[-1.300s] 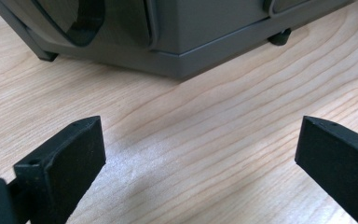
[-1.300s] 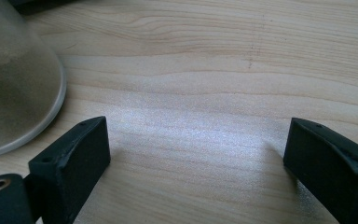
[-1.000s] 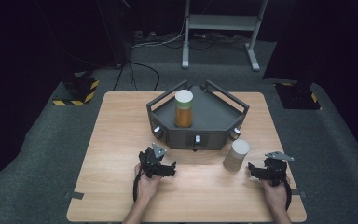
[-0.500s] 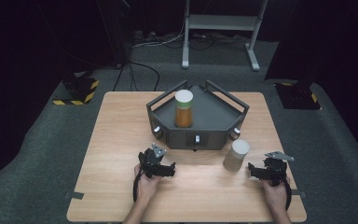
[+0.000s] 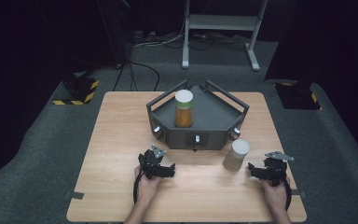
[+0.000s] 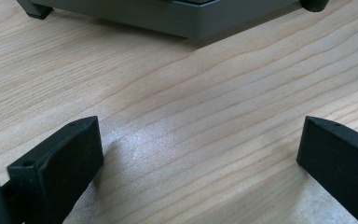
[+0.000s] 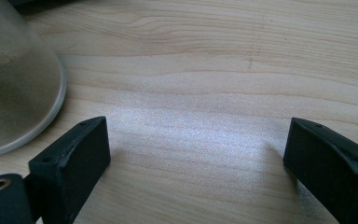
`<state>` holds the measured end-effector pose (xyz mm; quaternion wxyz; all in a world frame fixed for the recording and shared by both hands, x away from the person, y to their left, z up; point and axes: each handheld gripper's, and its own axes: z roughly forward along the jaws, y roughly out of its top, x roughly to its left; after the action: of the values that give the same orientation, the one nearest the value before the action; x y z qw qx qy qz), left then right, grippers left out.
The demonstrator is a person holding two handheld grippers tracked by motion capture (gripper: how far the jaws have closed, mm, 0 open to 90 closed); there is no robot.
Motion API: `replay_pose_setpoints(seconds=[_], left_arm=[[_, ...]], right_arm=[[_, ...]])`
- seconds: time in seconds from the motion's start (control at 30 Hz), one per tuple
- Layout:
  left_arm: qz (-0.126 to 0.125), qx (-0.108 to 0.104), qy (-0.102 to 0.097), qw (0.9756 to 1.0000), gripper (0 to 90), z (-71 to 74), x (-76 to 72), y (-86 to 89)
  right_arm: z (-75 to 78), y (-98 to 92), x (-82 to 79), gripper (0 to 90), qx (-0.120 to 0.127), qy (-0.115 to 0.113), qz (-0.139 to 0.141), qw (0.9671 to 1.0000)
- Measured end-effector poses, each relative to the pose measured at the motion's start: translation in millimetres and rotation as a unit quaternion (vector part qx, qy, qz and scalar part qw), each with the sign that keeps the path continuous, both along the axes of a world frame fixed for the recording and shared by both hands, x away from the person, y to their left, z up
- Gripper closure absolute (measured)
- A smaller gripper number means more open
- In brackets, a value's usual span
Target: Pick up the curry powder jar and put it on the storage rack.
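While both rest on the table [image 5: 121,140]:
Left tool [image 5: 168,171]: jaws apart, empty.
Right tool [image 5: 253,171]: jaws apart, near grey jar [image 5: 236,155].

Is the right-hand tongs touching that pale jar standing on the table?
Apart. In the right gripper view the right tongs stand open with bare wood between them, and a strip of table separates the pale jar from the nearer jaw.

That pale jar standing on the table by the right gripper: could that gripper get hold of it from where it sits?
Probably yes. The right gripper rests beside the pale jar with its jaws wide open, and bare table lies between them. The grey tray stands behind the jar, not in the way.
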<state>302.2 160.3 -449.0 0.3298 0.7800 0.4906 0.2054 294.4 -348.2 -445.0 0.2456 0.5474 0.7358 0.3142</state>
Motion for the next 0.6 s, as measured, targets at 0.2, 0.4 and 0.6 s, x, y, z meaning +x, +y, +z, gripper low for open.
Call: replay_pose_setpoints(seconds=[0.2, 0.4, 0.6], left_arm=[[0.001, 0.0, 0.0, 1.0, 0.3, -0.1, -0.3, -0.2], [0.002, 0.001, -0.002, 1.0, 0.7, -0.2, -1.2, -1.0], [0.002, 0.001, -0.002, 1.0, 0.7, -0.2, -1.3, -1.0]], right_arm=[[0.1, 0.2, 0.0, 6.4, 0.0, 0.0, 0.0, 1.0], [0.1, 0.3, 0.0, 6.5, 0.0, 0.0, 0.0, 1.0], [0.0, 0.6, -0.1, 6.4, 0.0, 0.0, -0.001, 1.0]])
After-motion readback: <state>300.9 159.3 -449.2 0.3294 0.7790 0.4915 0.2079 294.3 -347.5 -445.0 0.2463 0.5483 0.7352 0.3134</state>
